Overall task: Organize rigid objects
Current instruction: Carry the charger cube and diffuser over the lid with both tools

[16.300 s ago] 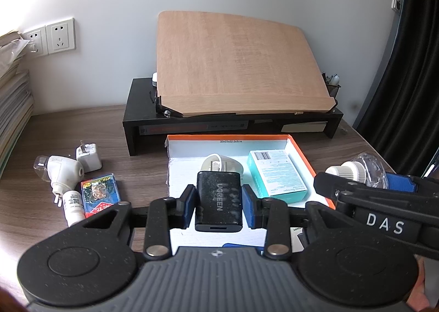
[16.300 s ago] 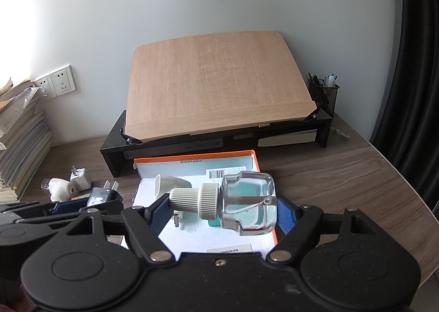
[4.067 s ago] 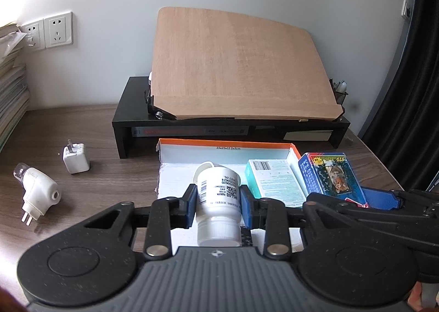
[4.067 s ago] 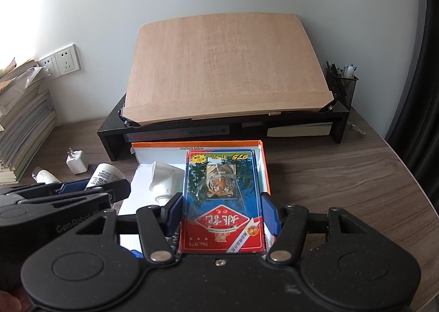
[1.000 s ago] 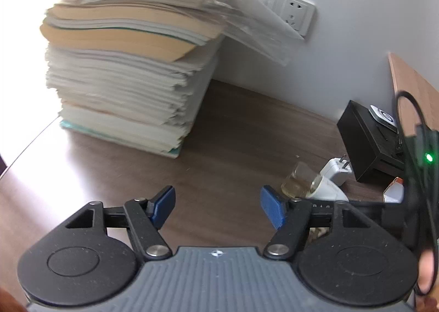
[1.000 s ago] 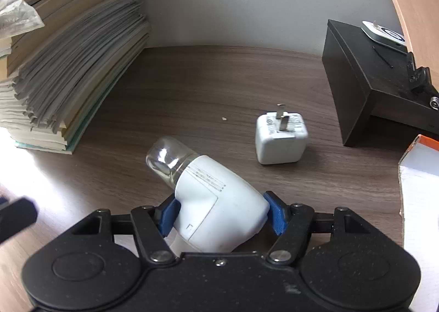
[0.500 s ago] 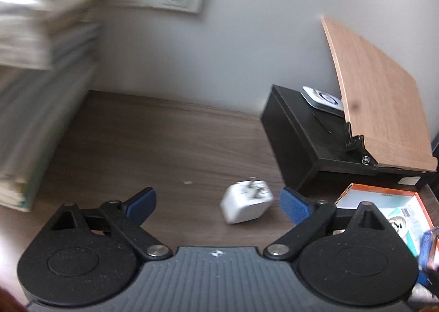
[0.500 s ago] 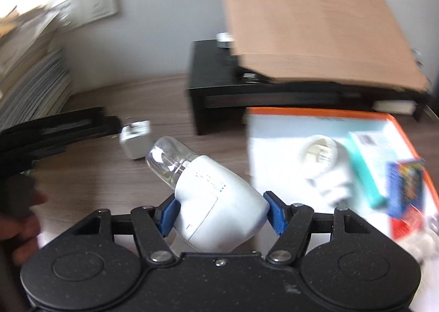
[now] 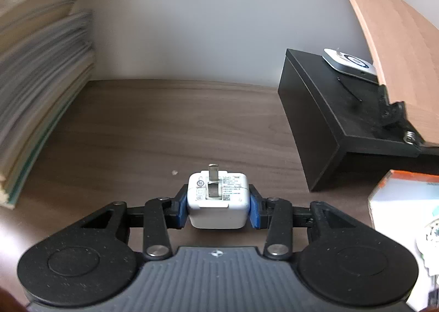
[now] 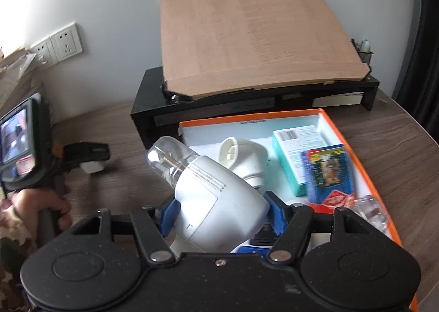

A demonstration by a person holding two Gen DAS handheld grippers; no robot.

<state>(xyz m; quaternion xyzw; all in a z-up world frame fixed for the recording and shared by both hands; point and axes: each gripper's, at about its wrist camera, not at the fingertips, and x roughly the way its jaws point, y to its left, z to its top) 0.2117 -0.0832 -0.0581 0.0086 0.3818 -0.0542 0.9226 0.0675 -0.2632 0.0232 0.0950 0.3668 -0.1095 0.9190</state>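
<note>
I have the white plug-in night light (image 10: 219,202) pinched between the blue pads of my right gripper (image 10: 222,214), its clear bulb end tilted up and to the left, held over the near left corner of the orange-rimmed box (image 10: 365,172). Inside that box lie a white funnel-shaped piece (image 10: 241,155), a teal carton (image 10: 296,153), a blue card pack (image 10: 328,172) and a clear bottle (image 10: 370,213). Left of the box, my left gripper (image 9: 218,207) is closed on the white charger cube (image 9: 218,203), prongs up; I think it rests on the wooden desk (image 9: 164,125), though the underside is hidden. Behind the box stands the black riser (image 10: 219,109).
</note>
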